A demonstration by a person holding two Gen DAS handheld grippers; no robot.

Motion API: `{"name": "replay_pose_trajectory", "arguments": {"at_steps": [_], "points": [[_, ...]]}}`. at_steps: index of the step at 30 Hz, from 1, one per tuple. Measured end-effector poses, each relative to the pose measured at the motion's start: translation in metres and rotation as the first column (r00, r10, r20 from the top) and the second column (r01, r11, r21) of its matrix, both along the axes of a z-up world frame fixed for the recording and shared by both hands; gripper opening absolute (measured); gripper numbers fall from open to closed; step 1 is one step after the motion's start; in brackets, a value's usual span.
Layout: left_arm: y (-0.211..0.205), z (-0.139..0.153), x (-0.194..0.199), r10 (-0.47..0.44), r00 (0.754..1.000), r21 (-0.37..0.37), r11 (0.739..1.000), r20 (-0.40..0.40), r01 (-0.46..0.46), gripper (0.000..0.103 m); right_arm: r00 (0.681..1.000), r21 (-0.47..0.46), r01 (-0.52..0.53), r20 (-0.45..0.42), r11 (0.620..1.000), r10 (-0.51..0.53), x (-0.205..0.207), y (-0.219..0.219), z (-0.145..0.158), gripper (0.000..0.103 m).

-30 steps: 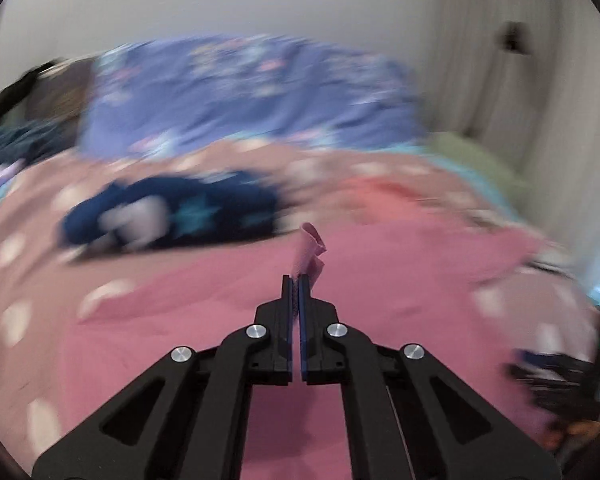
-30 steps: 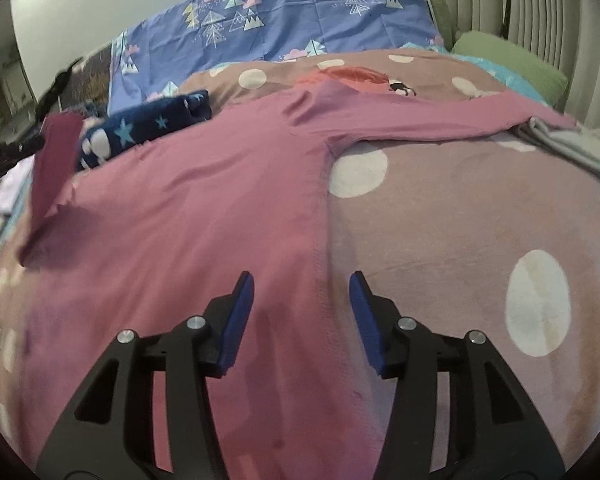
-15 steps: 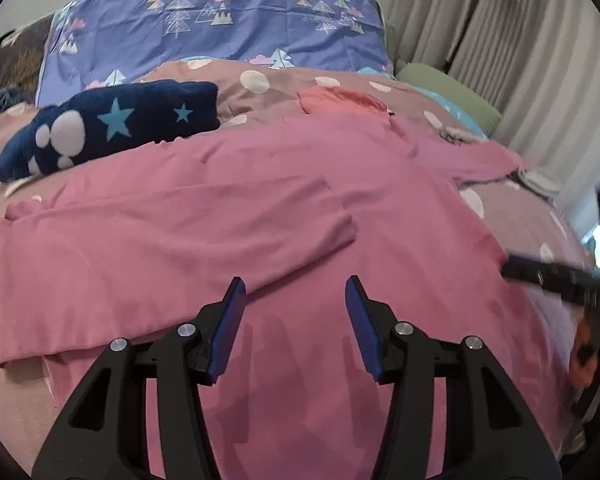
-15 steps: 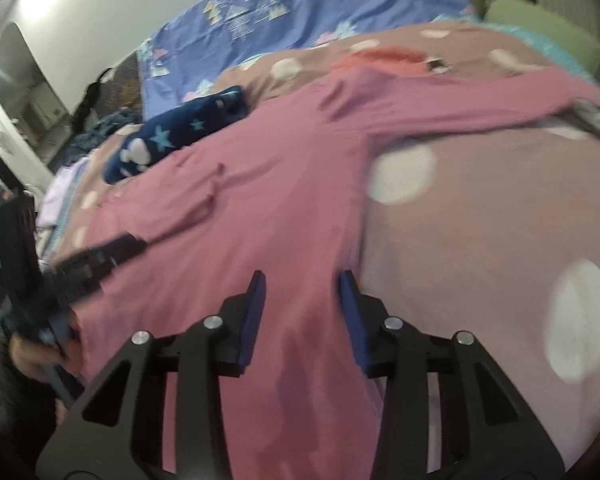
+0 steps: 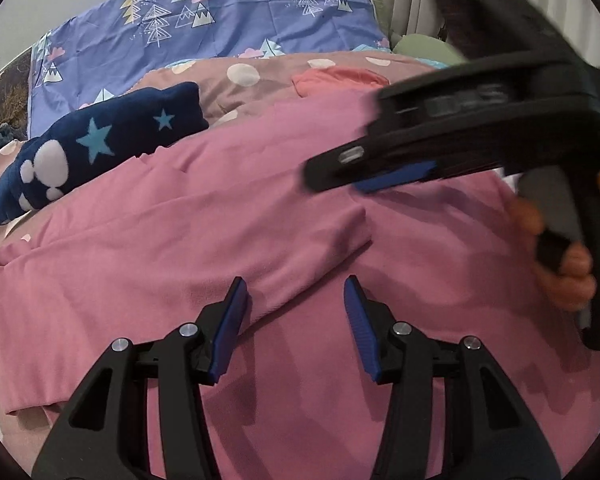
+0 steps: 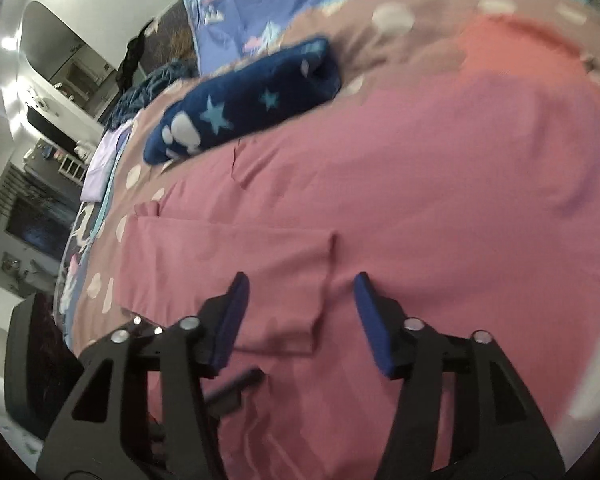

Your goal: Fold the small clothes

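A pink long-sleeved garment (image 5: 260,208) lies spread on the bed, with one sleeve (image 5: 188,248) folded flat across its body. My left gripper (image 5: 295,284) hovers low over the sleeve's end, open, with nothing between its fingers. In the right wrist view, my right gripper (image 6: 300,280) hangs over the same folded sleeve (image 6: 236,256). Its jaws are opening, and the cloth lies below them ungripped. The left wrist view shows the right gripper from the side at the upper right, held by a hand (image 5: 560,264).
A rolled navy cloth with stars (image 5: 100,148) lies just beyond the garment's far left edge. A coral garment (image 5: 340,78) sits behind it on the spotted brown cover (image 5: 260,68). A blue tree-print pillow (image 5: 204,24) is at the head. Furniture stands left of the bed (image 6: 40,208).
My left gripper let go of the pink sleeve, opened and sank; the sleeve now lies folded across the body. My right gripper swung left over the garment into the left wrist view.
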State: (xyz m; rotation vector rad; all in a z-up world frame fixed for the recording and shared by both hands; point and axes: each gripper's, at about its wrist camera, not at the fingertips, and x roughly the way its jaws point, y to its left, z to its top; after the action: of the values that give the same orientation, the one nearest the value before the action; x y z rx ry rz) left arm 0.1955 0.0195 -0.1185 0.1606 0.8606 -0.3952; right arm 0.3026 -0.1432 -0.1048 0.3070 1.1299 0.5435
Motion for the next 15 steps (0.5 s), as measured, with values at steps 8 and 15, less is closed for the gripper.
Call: {"name": "replay_pose_trajectory", "arguments": {"at_steps": [8, 15], "points": [[0.008, 0.063, 0.000, 0.036, 0.995, -0.243, 0.970, 0.098, -0.012, 0.001, 0.969, 0.079, 0.032, 0.242, 0.996, -0.050, -0.017, -0.003, 0.072, 0.001], [-0.027, 0.074, -0.010, 0.003, 0.986, -0.220, 0.975, 0.168, 0.034, 0.047, 0.944, -0.110, 0.193, 0.291, 0.975, -0.154, -0.004, -0.050, 0.074, 0.010]]}}
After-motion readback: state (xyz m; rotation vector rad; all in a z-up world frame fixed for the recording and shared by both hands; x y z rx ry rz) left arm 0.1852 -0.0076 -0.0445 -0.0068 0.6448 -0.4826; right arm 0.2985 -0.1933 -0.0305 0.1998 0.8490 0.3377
